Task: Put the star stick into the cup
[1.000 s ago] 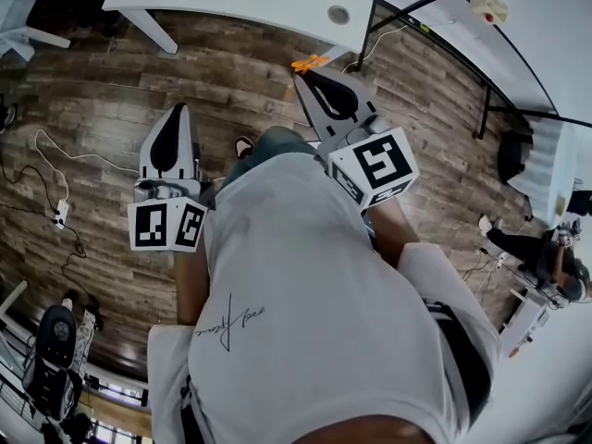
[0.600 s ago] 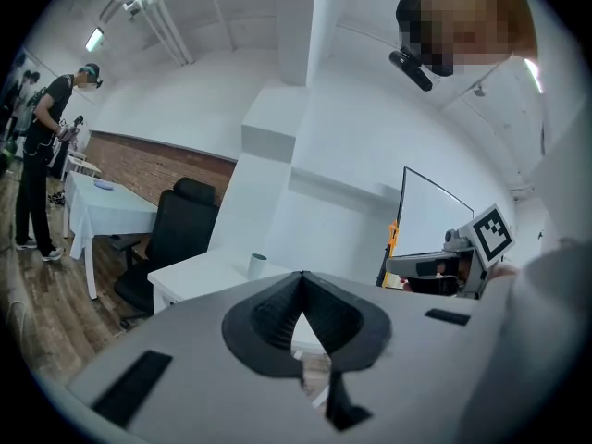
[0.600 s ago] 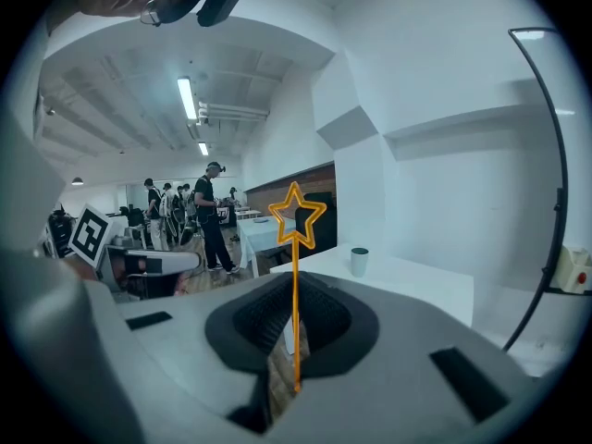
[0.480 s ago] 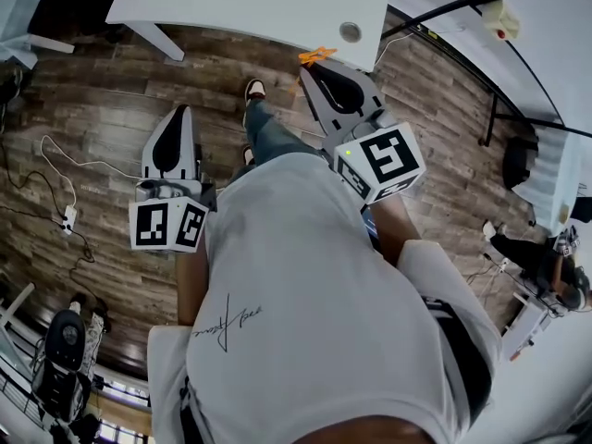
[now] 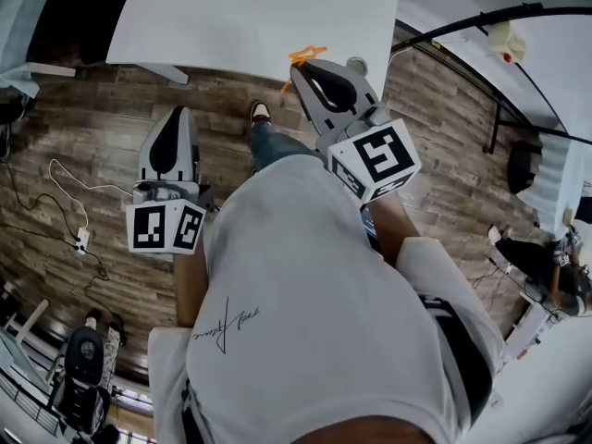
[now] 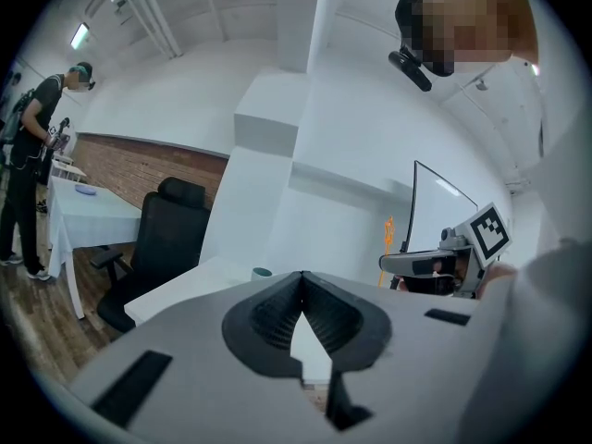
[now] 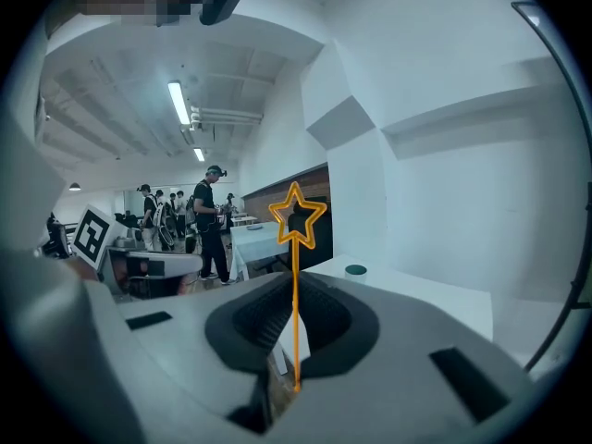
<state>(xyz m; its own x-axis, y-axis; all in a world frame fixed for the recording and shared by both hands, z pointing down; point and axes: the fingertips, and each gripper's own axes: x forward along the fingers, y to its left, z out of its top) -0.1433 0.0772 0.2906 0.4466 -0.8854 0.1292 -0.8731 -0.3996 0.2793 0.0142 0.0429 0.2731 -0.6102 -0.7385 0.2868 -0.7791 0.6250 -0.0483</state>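
We are in a large white-walled room with a wood-plank floor and strip lights on the ceiling. A white table stands just ahead, its top bare over most of what we see. A black office chair sits beside it. Further back several people stand among other tables. Loose cables trail over the floor to our left. The left gripper is held level over the floor short of the table edge, jaws clenched tip to tip with nothing in them. The right gripper reaches over the table's near edge, jaws clamped on the thin shaft of the orange star stick. The stick stands upright out of the jaws, star outline at the top. The cup, small with a dark rim, stands on the table beyond the right gripper, apart from the stick.
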